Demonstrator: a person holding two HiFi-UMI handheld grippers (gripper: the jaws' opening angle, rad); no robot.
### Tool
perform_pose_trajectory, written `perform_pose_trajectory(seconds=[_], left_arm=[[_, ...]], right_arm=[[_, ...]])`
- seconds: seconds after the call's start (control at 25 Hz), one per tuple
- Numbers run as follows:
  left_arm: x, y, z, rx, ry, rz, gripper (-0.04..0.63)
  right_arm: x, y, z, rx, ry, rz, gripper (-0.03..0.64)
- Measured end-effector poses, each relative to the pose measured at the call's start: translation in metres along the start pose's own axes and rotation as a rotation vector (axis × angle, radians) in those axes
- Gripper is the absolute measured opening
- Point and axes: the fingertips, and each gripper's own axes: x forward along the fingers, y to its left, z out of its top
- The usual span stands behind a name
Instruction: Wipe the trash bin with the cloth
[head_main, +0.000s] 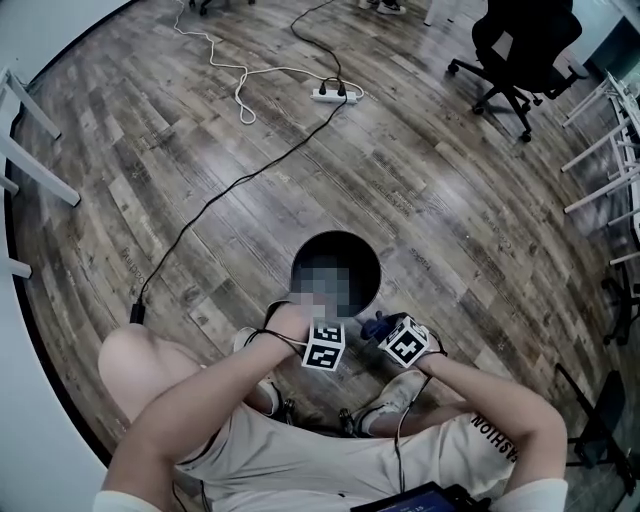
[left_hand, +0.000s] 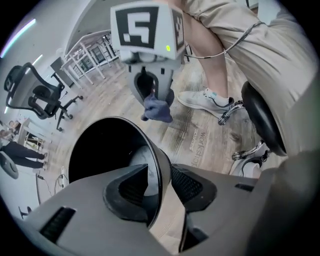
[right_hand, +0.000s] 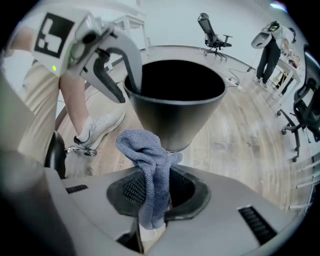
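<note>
Nearest: person's lap (head_main: 300, 455) and forearms (head_main: 215, 395) fill the near edge of the head view, with both hands reaching down between the shoes (head_main: 400, 395).
Left gripper (left_hand: 160, 186): jaws apart and astride the near rim of the trash bin (left_hand: 159, 150). One jaw is inside the mouth and the other outside the wall. Bare floor shows between the outer pad and the wall, so nothing is clamped.
Right gripper (right_hand: 152, 200): closed on the cloth (right_hand: 147, 160), a blue-grey rag whose loose end bunches ahead of the jaws.
Bin's place: on the wooden floor (head_main: 450, 200) just beyond the feet, black and round.
Bin's axis: upright, mouth up, with the wall tapering toward the base.
Key relation: in the head view the bin lies just left of and beyond the right gripper, and the cloth hangs beside the near-right of the rim. From the left gripper view the cloth appears clear of the rim.
Nearer hand: the left is at the rim itself and the right is just beside it.
Likely next: bring the cloth left onto the rim or outer wall and sweep around it, while the left jaws close to steady the bin.
Writing: "WORKSHOP" is printed on the floor (left_hand: 197, 142), with a smaller line I cannot read. A garment (head_main: 495, 437) carries upside-down letters ending "SHION". The marker cubes (head_main: 323, 347) bear only black-and-white squares.
</note>
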Motion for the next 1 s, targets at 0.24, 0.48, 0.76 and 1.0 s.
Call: perform_pose_trajectory(seconds=[0.24,0.48,0.76,1.0], left_arm=[[0.005,-0.011,-0.027,0.035,0.055,-0.068,0.152],[0.009,-0.003,-0.03,0.079,0.106,-0.019,0.069],[0.011,-0.007,-0.018,0.106,0.096,-0.018,0.052],[0.011,-0.01,-0.01,0.128,0.063,-0.018,0.043]], right_arm=[[-0.072,0.004,0.043,0.062,-0.132,-0.045,0.067],[-0.059,0.008,0.06,0.037,-0.136,-0.049,0.067],[-0.018,0.001,0.058,-0.036,-0.104,-0.07,0.067],[0.025,-0.014,0.04,-0.077,-0.076,-0.093,0.067]])
